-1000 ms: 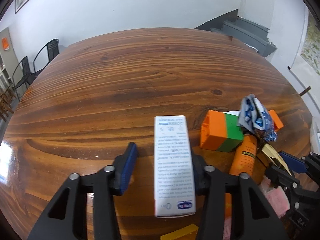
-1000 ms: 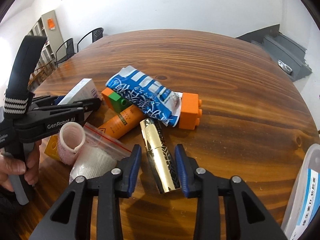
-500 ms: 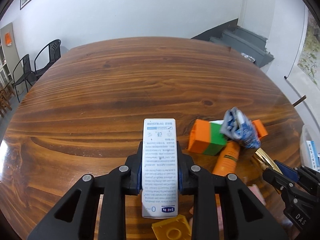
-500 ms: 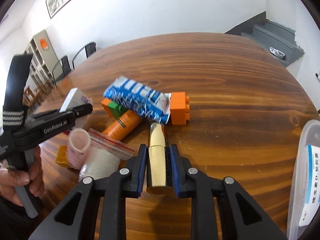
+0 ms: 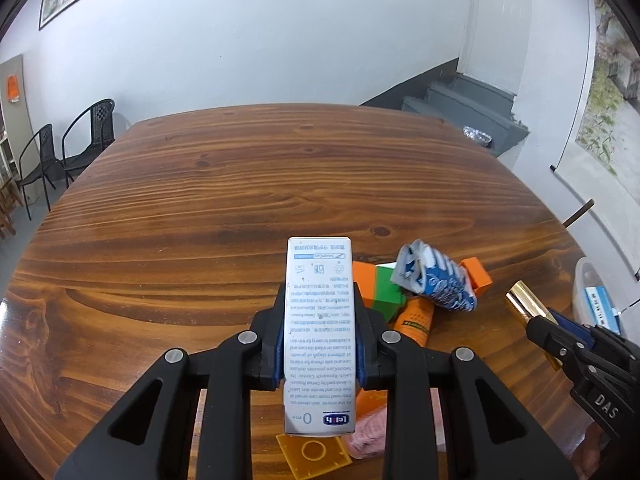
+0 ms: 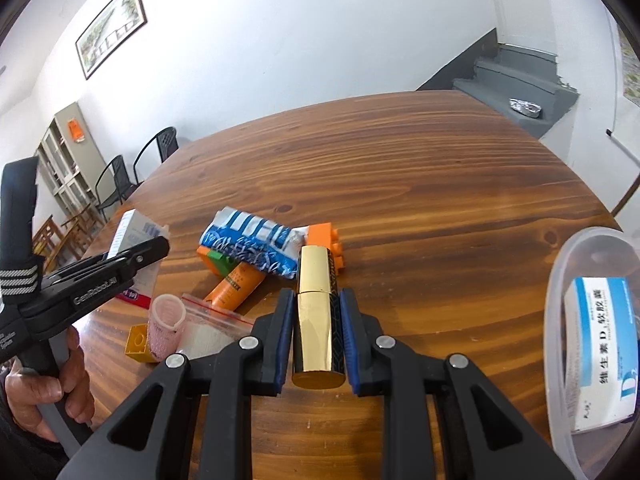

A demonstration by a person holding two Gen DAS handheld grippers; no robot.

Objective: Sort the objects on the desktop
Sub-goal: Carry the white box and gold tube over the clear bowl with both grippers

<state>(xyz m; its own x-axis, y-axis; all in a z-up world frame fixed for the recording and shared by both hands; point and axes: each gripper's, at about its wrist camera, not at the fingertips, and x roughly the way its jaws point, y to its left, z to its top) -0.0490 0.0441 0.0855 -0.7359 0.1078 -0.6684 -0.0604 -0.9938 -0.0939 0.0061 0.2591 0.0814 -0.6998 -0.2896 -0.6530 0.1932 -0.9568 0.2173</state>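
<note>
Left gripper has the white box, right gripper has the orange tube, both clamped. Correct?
Not quite. The right gripper is clamped on the gold tube, as the right wrist view shows; the orange tube lies on the table. The left gripper does clamp the white box.

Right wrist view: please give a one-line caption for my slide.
Right tool grips a gold tube above the table, clutter behind it.

black chairs (image 5: 68,152), a framed picture (image 6: 112,28) and grey steps (image 5: 464,108).
</note>
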